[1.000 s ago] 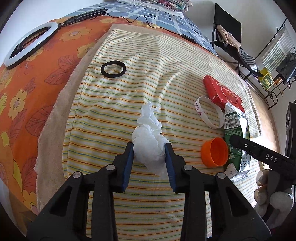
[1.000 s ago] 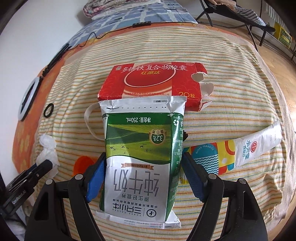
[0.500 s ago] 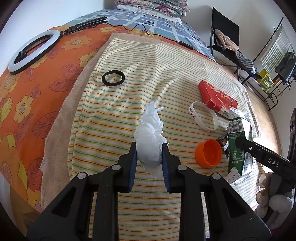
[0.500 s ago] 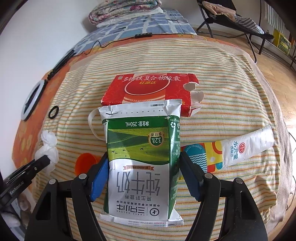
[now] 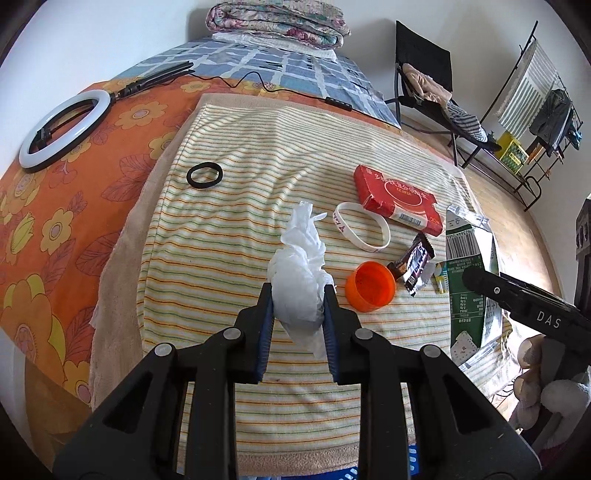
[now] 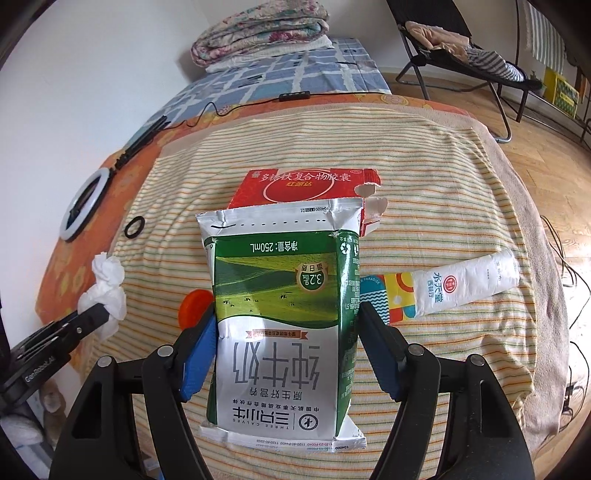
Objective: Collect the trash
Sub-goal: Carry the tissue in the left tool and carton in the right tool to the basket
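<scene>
My left gripper [image 5: 297, 302] is shut on a crumpled white tissue [image 5: 299, 273] and holds it above the striped towel [image 5: 229, 229]. My right gripper [image 6: 286, 332] is shut on a green and white milk carton [image 6: 284, 310], lifted off the towel; the carton [image 5: 467, 280] and right gripper also show at the right of the left wrist view. On the towel lie a red box [image 5: 397, 199], a white wristband [image 5: 364, 229], an orange cap [image 5: 369, 286], a candy wrapper [image 5: 413, 264] and a colourful paper packet [image 6: 439, 288].
A black hair tie [image 5: 204, 175] lies on the towel's far left. A ring light [image 5: 61, 133] and cable rest on the orange floral sheet. Folded blankets [image 5: 277, 22] sit at the bed's far end. A folding chair [image 5: 428, 85] and rack stand on the wooden floor.
Both grippers have risen and pulled back from the bed. The left closed tighter on the tissue and lifted it; the right lifted the milk carton, uncovering the candy wrapper.
</scene>
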`<state>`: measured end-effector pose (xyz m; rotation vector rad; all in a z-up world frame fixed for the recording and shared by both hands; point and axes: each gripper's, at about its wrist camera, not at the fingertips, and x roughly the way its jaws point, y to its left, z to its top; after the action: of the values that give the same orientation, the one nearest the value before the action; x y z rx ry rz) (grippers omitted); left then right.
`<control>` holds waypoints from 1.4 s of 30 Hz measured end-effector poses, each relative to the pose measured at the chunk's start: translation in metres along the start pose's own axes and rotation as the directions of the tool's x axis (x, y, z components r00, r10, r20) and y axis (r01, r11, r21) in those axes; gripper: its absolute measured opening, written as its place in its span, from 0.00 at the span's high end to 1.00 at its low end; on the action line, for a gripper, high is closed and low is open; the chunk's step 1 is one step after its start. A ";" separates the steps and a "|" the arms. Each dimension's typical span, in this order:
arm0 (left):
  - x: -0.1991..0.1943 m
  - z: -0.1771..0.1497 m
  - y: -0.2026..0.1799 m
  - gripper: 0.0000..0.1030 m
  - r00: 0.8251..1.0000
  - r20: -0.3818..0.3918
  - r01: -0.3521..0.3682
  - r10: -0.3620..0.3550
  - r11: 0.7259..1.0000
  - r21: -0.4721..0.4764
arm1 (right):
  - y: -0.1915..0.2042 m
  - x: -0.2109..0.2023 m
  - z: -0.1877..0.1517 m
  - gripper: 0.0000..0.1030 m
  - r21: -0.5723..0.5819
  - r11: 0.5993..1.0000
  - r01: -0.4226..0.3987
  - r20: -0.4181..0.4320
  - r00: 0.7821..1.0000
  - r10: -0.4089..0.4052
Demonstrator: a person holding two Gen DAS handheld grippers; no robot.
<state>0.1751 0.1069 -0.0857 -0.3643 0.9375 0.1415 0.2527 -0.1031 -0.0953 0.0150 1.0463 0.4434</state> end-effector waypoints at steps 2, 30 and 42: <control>-0.007 -0.007 -0.005 0.77 1.000 0.001 0.006 -0.006 1.000 0.011 | 0.003 -0.009 -0.003 0.30 -0.011 1.000 -0.005 0.007 1.000 0.005; -0.090 -0.129 -0.057 0.77 0.998 -0.023 0.053 -0.050 0.992 0.112 | 0.025 -0.108 -0.115 0.30 -0.151 0.986 -0.064 0.034 0.997 0.070; -0.068 -0.183 -0.051 0.77 0.990 -0.133 0.056 -0.045 0.995 0.082 | 0.021 -0.092 -0.174 0.30 -0.157 0.985 -0.073 -0.067 0.996 0.063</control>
<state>0.0095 -0.0049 -0.1167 -0.3209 1.0599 0.0311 0.0614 -0.1514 -0.1029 -0.1063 1.0702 0.5918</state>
